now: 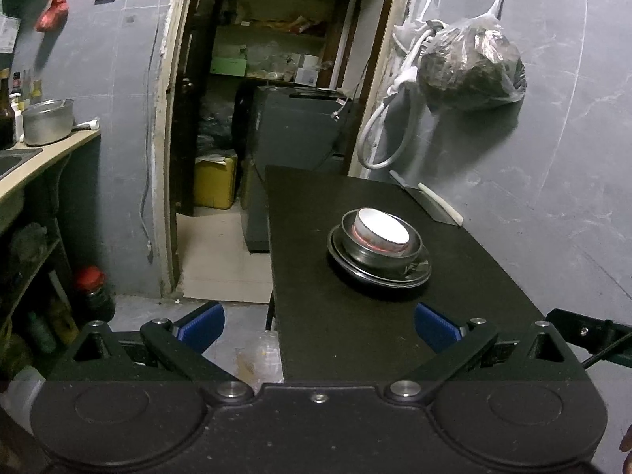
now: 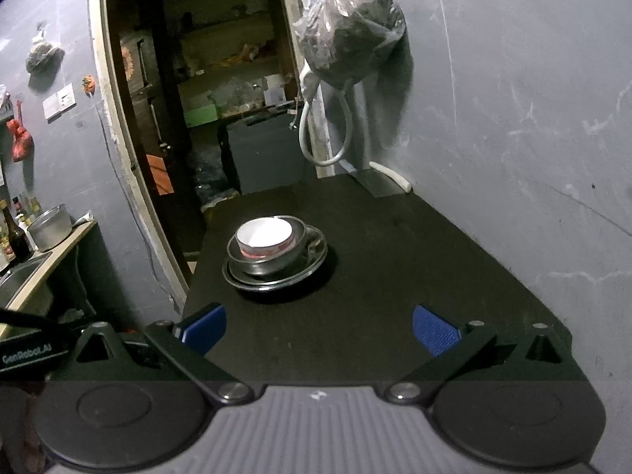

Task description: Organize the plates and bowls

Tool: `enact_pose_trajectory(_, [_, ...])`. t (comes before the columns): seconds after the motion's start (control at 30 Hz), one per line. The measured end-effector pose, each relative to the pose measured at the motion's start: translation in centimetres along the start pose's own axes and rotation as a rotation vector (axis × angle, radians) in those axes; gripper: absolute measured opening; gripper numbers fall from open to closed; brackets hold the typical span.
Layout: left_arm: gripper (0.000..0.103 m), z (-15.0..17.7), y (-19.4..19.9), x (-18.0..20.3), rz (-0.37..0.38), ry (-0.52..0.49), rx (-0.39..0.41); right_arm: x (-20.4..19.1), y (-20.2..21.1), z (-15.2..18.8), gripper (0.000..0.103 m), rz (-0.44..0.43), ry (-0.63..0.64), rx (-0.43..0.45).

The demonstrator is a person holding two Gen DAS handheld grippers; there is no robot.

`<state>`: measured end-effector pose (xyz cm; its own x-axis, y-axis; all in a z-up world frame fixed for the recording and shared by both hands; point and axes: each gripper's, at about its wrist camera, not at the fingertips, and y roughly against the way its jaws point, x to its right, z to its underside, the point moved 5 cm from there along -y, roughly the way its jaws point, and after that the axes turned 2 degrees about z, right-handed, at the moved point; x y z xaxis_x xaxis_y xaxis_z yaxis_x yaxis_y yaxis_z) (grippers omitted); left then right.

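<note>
Dishes stacked mid-frame on the black table (image 1: 316, 316): white bowl (image 1: 381, 227) nested in metal bowl (image 1: 412, 254), on metal plates (image 1: 418, 272). Likely light, stiff, slippery; white one may chip. Best pinched at a rim. Left gripper (image 1: 318, 326) and right gripper (image 2: 320, 328) both wide open, empty, near the table's front, well short of the stack.

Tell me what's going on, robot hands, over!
Left gripper open, empty. Right gripper open, empty. White bowl sits in metal bowl on plates, mid-table. Nothing in the way; knife at far edge.
</note>
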<state>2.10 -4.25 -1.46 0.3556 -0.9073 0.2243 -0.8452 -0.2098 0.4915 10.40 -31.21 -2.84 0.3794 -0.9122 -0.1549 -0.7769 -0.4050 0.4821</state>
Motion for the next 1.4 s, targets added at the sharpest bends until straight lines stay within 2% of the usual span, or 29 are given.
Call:
enact_pose_trajectory(0.67, [0.102, 0.7, -2.4, 0.6, 0.001, -0.017, -0.07, 0.4, -1.8, 1.3, 0.103, 0.0, 0.01, -0.074])
enact_pose_trajectory(1.4, [0.102, 0.9, -3.2, 0.7, 0.007, -0.026, -0.089, 0.7, -3.0, 1.6, 0.103, 0.009, 0.002, -0.11])
